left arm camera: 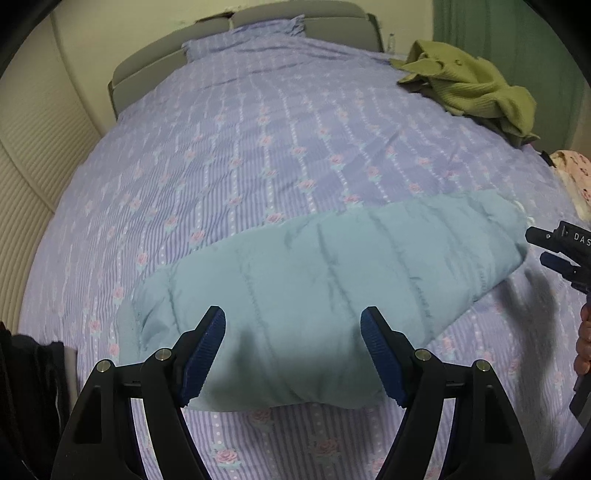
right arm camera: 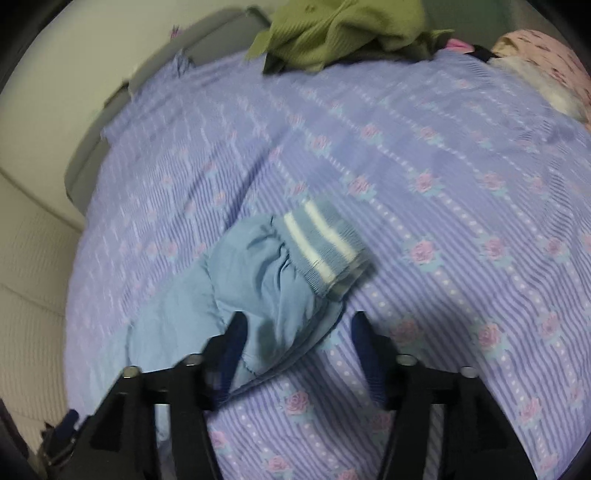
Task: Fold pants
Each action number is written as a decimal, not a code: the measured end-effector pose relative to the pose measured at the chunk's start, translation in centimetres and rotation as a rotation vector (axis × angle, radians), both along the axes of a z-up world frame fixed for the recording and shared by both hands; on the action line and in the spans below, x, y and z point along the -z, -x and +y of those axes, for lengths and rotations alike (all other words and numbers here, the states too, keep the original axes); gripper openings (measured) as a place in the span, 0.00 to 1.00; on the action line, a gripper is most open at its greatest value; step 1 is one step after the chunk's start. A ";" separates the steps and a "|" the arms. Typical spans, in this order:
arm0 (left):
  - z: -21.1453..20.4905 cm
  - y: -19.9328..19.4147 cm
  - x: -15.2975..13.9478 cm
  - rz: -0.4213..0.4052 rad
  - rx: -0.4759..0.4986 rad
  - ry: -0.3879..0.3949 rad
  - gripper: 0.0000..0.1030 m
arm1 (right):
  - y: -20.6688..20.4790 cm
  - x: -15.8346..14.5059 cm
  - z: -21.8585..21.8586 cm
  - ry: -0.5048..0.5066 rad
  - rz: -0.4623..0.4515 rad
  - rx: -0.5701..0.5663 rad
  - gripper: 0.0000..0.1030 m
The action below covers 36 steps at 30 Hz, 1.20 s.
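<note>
Light blue quilted pants [left arm camera: 314, 280] lie folded lengthwise across a purple floral bedspread [left arm camera: 258, 147]. My left gripper [left arm camera: 293, 325] is open and empty, hovering just above the near edge of the pants. In the right wrist view the leg end of the pants [right arm camera: 266, 284] shows a ribbed cuff with white stripes [right arm camera: 325, 247]. My right gripper [right arm camera: 297, 328] is open and empty, its jaws on either side of the pants' near edge by the cuff. The right gripper also shows at the right edge of the left wrist view [left arm camera: 561, 251].
A crumpled green sweater [left arm camera: 469, 85] lies at the far right of the bed, also in the right wrist view [right arm camera: 340, 29]. A pink patterned garment [right arm camera: 546, 62] lies beside it. A grey headboard [left arm camera: 147, 70] and a pillow [left arm camera: 243, 38] are at the far end. Dark clothing [left arm camera: 29, 387] is at the near left.
</note>
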<state>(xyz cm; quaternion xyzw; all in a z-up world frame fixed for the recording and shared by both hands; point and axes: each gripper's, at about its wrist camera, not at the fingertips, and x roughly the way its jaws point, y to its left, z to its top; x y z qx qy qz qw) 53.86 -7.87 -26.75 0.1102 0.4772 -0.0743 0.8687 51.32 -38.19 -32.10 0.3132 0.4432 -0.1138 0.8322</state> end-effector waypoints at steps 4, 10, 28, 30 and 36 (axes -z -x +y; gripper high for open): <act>-1.8 0.1 -1.0 -0.021 0.052 0.032 0.73 | 0.1 1.0 -1.3 -0.045 -0.004 0.009 0.66; -5.3 0.3 -1.0 -0.036 0.161 0.013 0.73 | -2.2 4.3 -2.7 -0.189 -0.011 0.017 0.66; -5.3 1.1 -0.2 0.002 0.153 0.008 0.73 | -4.7 7.3 -1.9 -0.204 0.029 -0.058 0.38; -5.3 1.0 -0.2 0.004 0.158 0.017 0.73 | -4.8 6.5 -1.8 -0.186 0.036 -0.062 0.35; -5.8 -0.7 0.4 0.027 0.177 0.091 0.60 | -3.4 2.0 -0.5 -0.032 0.015 -0.090 0.32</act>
